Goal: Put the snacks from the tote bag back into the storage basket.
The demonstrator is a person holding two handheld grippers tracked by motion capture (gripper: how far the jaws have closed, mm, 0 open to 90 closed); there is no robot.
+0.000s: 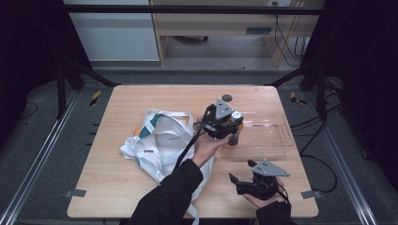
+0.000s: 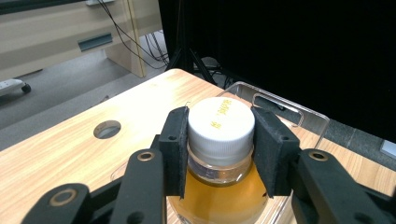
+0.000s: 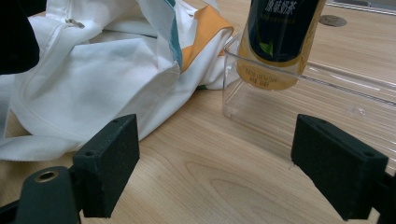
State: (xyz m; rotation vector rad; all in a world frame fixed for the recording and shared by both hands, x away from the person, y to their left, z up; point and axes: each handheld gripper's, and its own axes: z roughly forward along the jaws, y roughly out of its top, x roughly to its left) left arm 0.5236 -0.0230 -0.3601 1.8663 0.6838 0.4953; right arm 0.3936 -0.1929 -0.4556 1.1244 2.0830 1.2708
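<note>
Two matte black jaws of the left gripper (image 2: 220, 140) are clenched on the white ribbed cap of a bottle (image 2: 219, 196), their rough foam-like pads pressed flat against either side of the cap. Yellow characters are printed on the smooth top of the cap, and below the clear neck the rounded shoulder of the bottle shows an amber liquid. In the right gripper view, the lower part of the bottle carries a dark glossy label with a green leaf and a yellow band at the base, and it sits inside the near-left corner of a clear plastic tray (image 3: 280, 112), a shallow rectangular box with thin glossy walls. From the high view, the tray (image 1: 277, 136) lies on the right half of a pale wood-grain table (image 1: 112, 183) with rounded corners, and the left gripper (image 1: 230, 129) stands over the tray's left end. Just beside the tray to the left is a crumpled white cloth bag (image 1: 155, 140), soft and creased, with teal and orange patches and loop handles. The right gripper (image 1: 237, 180) rests in the person's hand near the front right edge of the table, well apart from the bottle, its square-padded jaws spread wide and released over bare wood.
</note>
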